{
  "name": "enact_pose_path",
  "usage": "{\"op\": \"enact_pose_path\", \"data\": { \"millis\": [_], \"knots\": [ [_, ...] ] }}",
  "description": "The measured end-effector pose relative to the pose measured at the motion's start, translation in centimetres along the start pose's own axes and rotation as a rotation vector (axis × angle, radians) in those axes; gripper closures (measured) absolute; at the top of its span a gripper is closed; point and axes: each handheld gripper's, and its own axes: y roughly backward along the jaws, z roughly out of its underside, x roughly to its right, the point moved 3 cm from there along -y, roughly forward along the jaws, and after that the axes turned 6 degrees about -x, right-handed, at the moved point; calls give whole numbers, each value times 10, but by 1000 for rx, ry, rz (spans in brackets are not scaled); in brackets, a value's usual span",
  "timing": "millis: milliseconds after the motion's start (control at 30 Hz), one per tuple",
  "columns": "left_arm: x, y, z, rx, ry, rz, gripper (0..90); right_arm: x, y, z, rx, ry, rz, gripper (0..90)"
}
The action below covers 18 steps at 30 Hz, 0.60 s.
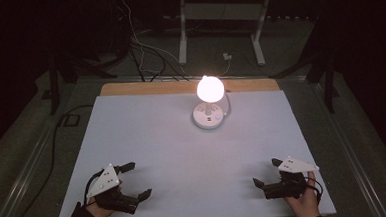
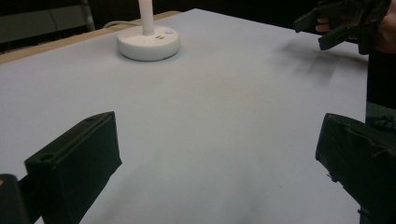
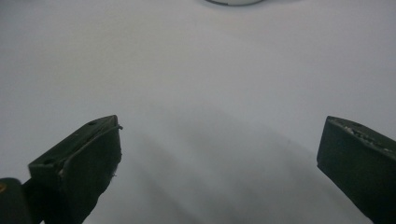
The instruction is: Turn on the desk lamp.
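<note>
A small white lamp [image 1: 210, 105] with a glowing round bulb stands on a round base at the back middle of the white table [image 1: 183, 154]. Its base [image 2: 148, 43] sits far ahead in the left gripper view, and the base's edge [image 3: 233, 2] touches the top of the right gripper view. My left gripper [image 1: 135, 181] rests at the front left, open, nothing between its jaws. My right gripper [image 1: 265, 172] is at the front right, open and empty too. Across the table in the left gripper view is the right gripper [image 2: 322, 29] in a hand.
A wooden strip [image 1: 145, 88] runs along the table's far edge. Cables [image 1: 143, 51] and a white metal stand [image 1: 221, 17] lie on the dark floor behind. The lamp's cord [image 1: 228, 104] trails off the back.
</note>
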Motion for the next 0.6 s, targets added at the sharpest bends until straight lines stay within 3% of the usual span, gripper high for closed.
{"op": "enact_pose_path", "data": {
  "millis": [233, 600],
  "knots": [
    [0, 0, 0, 1, 0, 4, 3, 2, -6, 0, -34, 14, -1, 0],
    [-1, 0, 0, 0, 3, 5, 4, 0, -7, -2, -33, 33, -5, 0]
  ]
}}
